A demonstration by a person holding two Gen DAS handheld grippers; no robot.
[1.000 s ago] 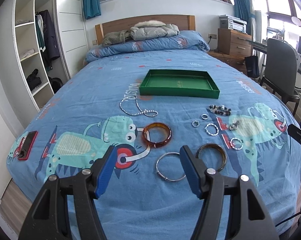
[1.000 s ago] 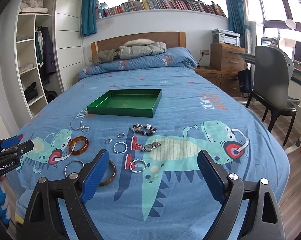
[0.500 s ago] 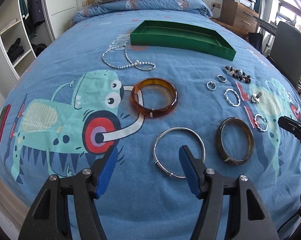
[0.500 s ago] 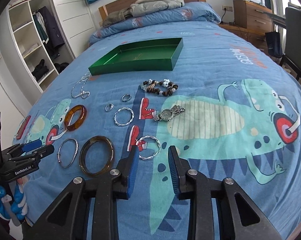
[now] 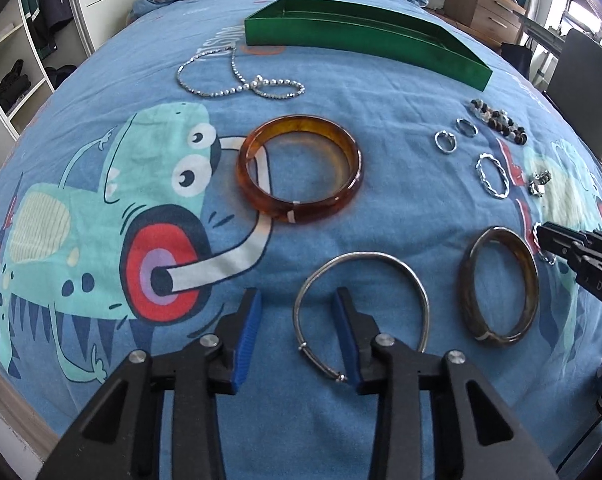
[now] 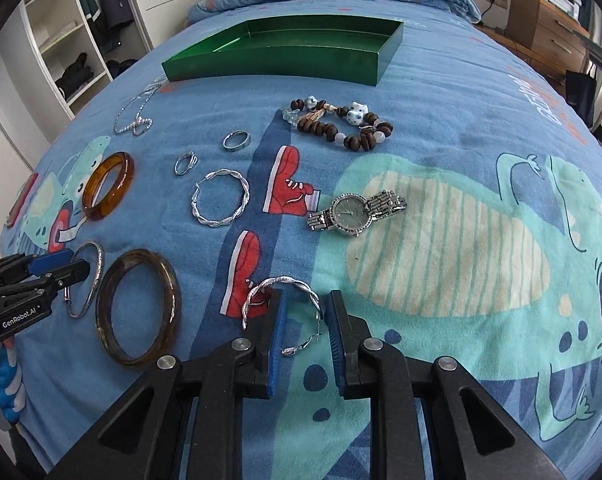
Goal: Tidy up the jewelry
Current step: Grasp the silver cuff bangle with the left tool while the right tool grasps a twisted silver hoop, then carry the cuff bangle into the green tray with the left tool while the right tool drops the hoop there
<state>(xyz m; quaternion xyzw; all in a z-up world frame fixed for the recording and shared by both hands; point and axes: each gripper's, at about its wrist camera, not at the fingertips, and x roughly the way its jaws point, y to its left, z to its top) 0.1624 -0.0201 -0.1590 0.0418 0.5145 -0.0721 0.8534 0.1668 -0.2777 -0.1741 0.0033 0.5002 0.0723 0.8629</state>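
Jewelry lies spread on a blue dinosaur-print bedspread. My left gripper [image 5: 297, 316] hangs low over a thin silver bangle [image 5: 401, 268]. Its jaws are closing, and the bangle's left rim runs between them without touching the pads. My right gripper [image 6: 306, 316] is closing astride the right side of a twisted silver hoop [image 6: 289, 280], one finger inside the ring; the pads stand just clear of the wire. A green tray [image 6: 277, 62] sits farther up the bed with nothing visible in it. In the right wrist view, the left gripper [image 6: 81, 264] shows at the left edge.
Around the grippers lie an amber bangle [image 5: 301, 212], a dark brown bangle [image 5: 529, 272], a bead necklace [image 5: 237, 86], a second twisted hoop [image 6: 221, 200], two small rings [image 6: 235, 140], a wooden bead bracelet [image 6: 341, 128] and a watch [image 6: 353, 210]. The bed's near edge is close below.
Both grippers sank toward the bed and tipped downward. Both pairs of jaws narrowed, the right first. The left now straddles the bangle's rim, the right the hoop's side.
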